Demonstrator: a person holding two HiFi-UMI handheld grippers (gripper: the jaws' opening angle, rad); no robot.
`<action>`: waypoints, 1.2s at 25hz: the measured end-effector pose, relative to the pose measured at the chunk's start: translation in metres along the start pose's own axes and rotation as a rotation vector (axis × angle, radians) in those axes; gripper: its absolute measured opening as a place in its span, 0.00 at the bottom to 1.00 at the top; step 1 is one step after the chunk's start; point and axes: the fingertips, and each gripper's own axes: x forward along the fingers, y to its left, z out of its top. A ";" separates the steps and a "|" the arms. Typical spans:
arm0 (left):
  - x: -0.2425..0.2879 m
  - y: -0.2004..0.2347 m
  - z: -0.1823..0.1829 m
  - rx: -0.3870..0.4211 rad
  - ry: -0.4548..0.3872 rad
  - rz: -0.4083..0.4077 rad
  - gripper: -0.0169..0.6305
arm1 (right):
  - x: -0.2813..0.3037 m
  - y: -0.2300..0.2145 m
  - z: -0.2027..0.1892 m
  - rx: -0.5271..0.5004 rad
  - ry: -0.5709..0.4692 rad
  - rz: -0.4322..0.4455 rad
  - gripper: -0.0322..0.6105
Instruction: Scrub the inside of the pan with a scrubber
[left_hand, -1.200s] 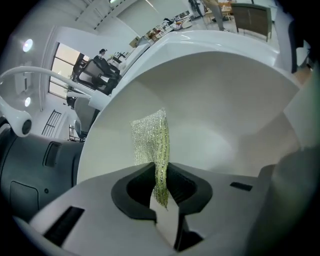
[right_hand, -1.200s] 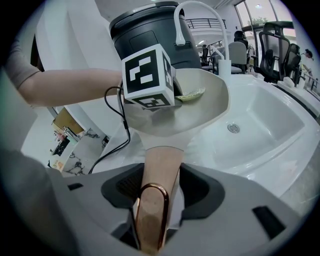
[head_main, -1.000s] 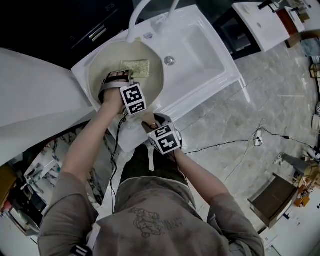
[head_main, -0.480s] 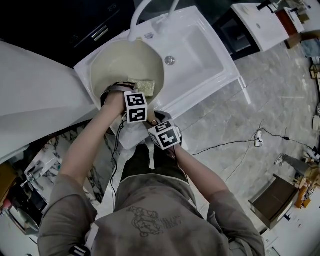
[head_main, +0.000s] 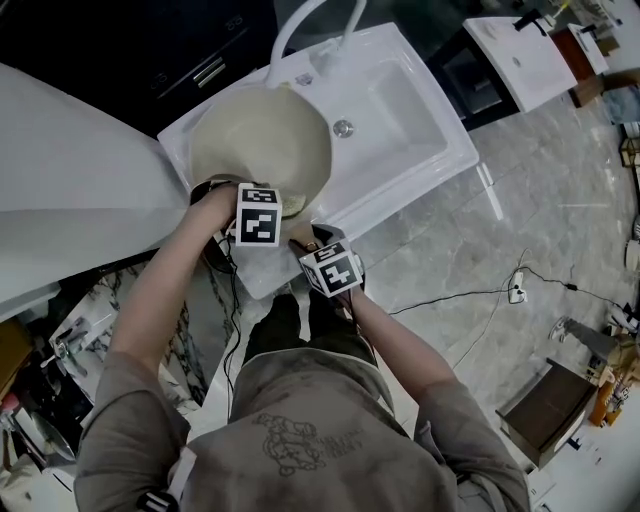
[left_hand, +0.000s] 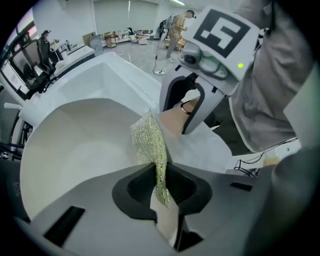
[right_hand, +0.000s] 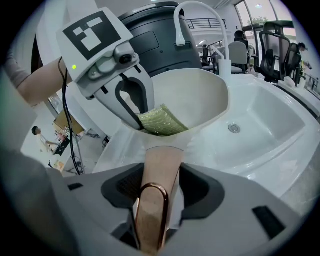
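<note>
A cream pan (head_main: 262, 140) sits in the white sink's left basin, its wooden handle (right_hand: 159, 170) with a copper loop pointing toward me. My right gripper (right_hand: 159, 176) is shut on that handle; in the head view it (head_main: 318, 252) sits at the sink's near edge. My left gripper (left_hand: 161, 172) points straight down and pinches a green-gold mesh scrubber (left_hand: 151, 142). The scrubber (right_hand: 161, 121) lies against the pan's near inner wall, close to the handle root. From above, the left gripper (head_main: 257, 214) hides the scrubber.
A white arched faucet (head_main: 300, 30) rises behind the pan. The sink's right basin (head_main: 390, 95) with its drain (head_main: 343, 128) holds nothing. A white counter (head_main: 70, 190) lies to the left. Cables run over the marble floor (head_main: 540, 200) on the right.
My left gripper has drawn the scrubber from the pan's middle back to its near wall by the handle and turned to point downward. The right gripper and handle have kept still.
</note>
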 end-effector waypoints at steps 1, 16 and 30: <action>-0.005 -0.004 0.000 0.000 -0.012 -0.018 0.13 | 0.000 0.000 0.000 0.001 0.001 0.001 0.40; -0.094 0.107 -0.011 -0.505 -0.459 0.338 0.13 | 0.001 0.000 -0.003 0.006 0.007 0.006 0.40; -0.061 0.188 -0.014 -0.737 -0.648 0.734 0.13 | -0.002 0.001 -0.002 0.017 0.007 0.005 0.40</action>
